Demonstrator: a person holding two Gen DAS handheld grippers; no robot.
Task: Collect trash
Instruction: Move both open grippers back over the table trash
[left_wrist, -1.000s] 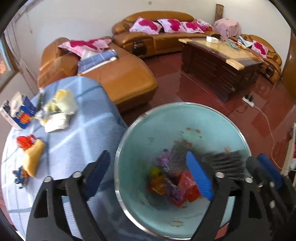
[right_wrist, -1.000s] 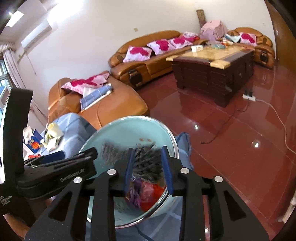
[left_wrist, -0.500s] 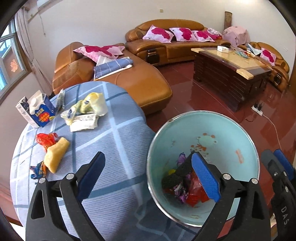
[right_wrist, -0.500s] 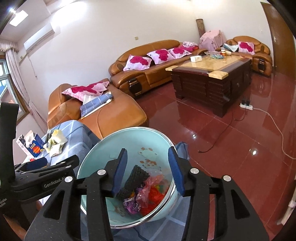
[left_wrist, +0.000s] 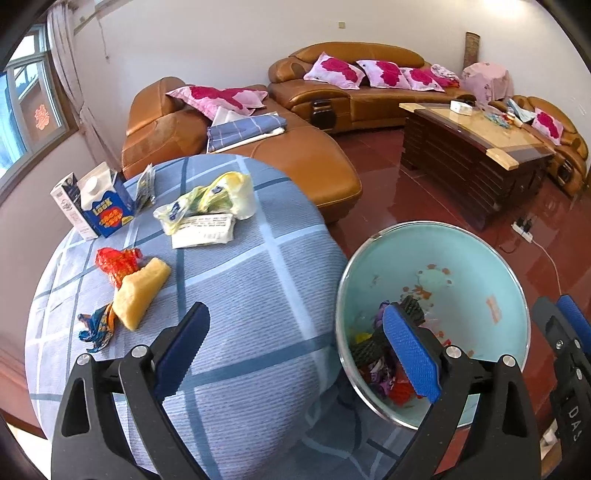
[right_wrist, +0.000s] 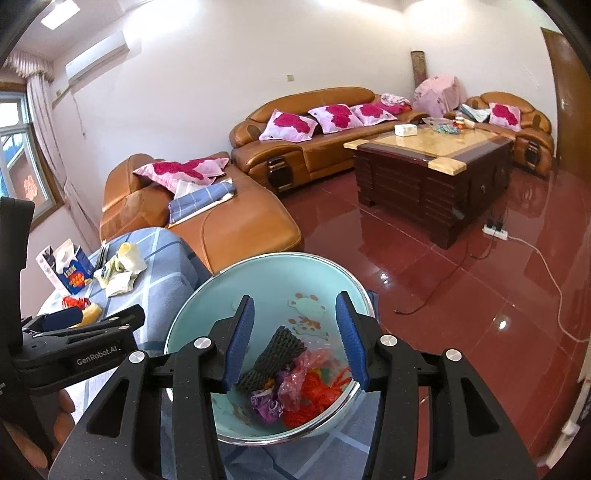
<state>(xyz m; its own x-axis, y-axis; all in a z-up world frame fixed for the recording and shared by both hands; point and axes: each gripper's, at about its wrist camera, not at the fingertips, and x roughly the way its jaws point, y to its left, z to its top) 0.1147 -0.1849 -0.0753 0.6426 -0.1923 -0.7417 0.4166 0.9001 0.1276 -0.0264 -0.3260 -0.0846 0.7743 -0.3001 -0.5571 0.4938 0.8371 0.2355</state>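
Left wrist view, left to right: at upper left of the round table, covered in a blue checked cloth, stands a blue and white carton; below it lies a red wrapper touching a yellow sponge-like piece, with a crumpled blue and orange wrapper at the sponge's lower end; at upper centre of the cloth lie a yellow-green plastic bag and a white printed packet, touching one another; the left gripper occupies the lower frame, jaws spread wide, nothing between them, one pad over the cloth and the other over the bin; the pale blue bin sits at lower right, just beside the table edge, holding a black mesh sleeve and mixed red and purple wrappers.

Right wrist view, left to right: the left gripper's body appears at left edge; the table and its litter lie in the middle left; the right gripper at lower centre hangs above the bin, jaws partly apart and empty, the mesh sleeve lying loose in the bin below them, beside red wrappers and purple wrappers; sofas and a wooden coffee table stand across the red floor at upper right.
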